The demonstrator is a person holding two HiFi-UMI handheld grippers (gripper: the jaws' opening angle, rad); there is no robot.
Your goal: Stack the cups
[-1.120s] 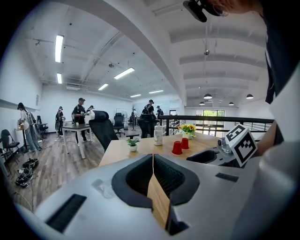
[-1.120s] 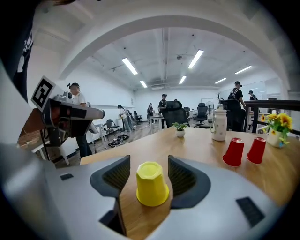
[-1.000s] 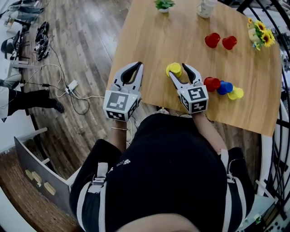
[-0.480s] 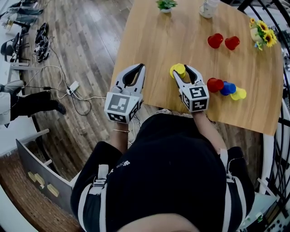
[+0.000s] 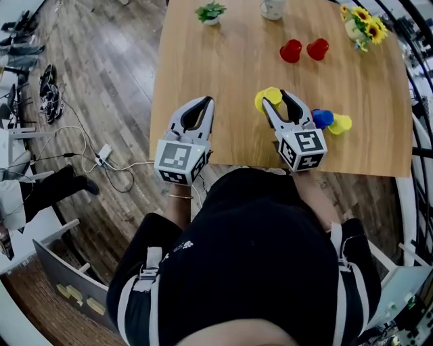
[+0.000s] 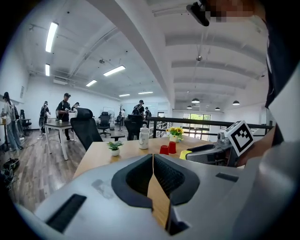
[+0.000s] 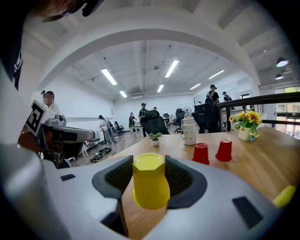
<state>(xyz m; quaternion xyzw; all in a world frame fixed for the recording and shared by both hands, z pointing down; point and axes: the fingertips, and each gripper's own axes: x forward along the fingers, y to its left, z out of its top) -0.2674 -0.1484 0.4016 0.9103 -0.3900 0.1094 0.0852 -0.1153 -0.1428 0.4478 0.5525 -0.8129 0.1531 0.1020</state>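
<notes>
The right gripper (image 5: 276,99) half hides the blue cup (image 5: 323,117), and the head view's top edge crops the white jug (image 5: 272,7).

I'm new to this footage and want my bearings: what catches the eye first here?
The yellow cup, upside down and clamped in the right gripper near the front edge of the table, stands out first. Farther back two red cups stand side by side, and a blue cup and a second yellow cup sit just right of that gripper.
</notes>
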